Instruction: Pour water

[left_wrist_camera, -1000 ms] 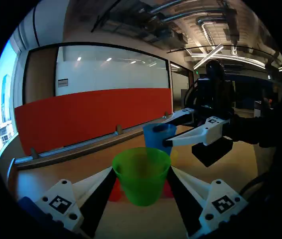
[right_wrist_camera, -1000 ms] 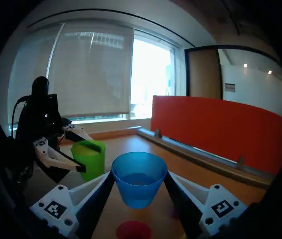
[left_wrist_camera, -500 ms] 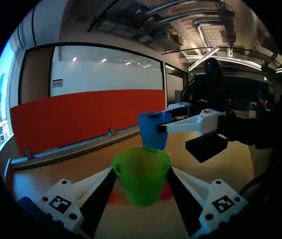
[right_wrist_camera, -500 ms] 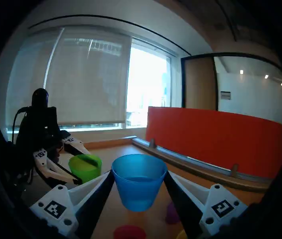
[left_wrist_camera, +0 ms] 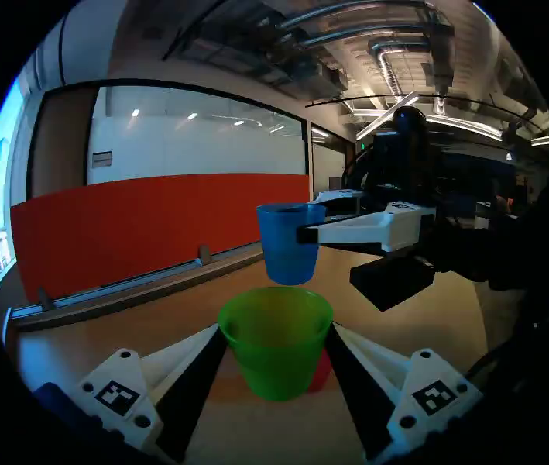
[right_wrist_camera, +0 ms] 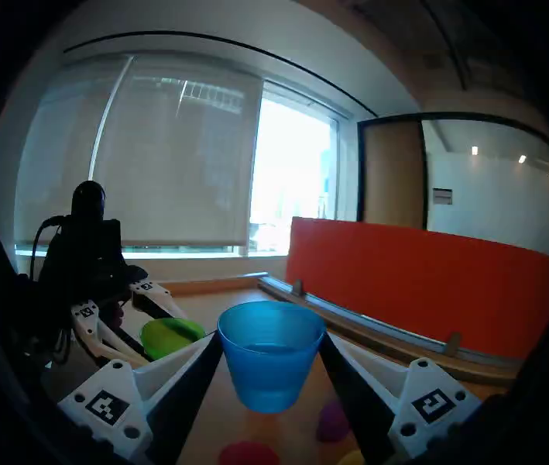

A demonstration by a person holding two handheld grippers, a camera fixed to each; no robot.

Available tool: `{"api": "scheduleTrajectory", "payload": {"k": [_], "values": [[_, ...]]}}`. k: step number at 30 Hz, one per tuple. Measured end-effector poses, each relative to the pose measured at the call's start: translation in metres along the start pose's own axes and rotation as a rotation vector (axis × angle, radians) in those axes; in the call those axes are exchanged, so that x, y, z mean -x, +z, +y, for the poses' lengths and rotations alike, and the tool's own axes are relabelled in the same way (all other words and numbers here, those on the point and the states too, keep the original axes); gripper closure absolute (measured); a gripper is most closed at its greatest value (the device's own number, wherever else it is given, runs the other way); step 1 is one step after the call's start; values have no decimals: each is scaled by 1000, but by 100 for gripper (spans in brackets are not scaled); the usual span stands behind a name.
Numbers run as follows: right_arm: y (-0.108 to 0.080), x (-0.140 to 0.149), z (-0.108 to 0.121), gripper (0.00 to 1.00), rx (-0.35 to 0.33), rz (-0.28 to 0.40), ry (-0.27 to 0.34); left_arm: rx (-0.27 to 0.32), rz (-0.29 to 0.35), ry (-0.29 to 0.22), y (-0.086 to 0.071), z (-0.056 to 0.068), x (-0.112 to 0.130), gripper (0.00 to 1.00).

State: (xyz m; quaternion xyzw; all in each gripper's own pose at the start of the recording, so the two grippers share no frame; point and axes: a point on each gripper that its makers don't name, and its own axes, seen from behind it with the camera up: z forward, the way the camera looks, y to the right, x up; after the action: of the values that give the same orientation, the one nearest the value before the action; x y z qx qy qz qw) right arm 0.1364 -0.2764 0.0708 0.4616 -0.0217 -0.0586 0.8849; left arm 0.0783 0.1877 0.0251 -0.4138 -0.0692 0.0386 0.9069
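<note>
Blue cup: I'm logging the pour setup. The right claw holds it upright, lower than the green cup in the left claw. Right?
No. The blue cup is higher than the green cup, not lower: the left gripper view shows it above the green rim. The right claw does hold it upright, the left claw the green cup.

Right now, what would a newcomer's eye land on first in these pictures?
The green cup sits front and centre between the fingers of the left gripper, with the blue cup, clamped in the right gripper, hanging just above and beyond it. Behind them a red-orange partition runs along the far edge of the wooden table, and a bright window glares in the right gripper view.
</note>
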Motion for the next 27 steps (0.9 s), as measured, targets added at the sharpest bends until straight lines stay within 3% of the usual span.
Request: {"api": "scheduleTrajectory", "payload": {"k": [17, 27], "values": [[-5, -20, 2, 9, -13, 15, -22, 91, 27, -12, 10, 22, -7, 14], [-5, -36, 2, 9, -19, 30, -101, 128, 35, -38, 16, 29, -7, 14]]}}
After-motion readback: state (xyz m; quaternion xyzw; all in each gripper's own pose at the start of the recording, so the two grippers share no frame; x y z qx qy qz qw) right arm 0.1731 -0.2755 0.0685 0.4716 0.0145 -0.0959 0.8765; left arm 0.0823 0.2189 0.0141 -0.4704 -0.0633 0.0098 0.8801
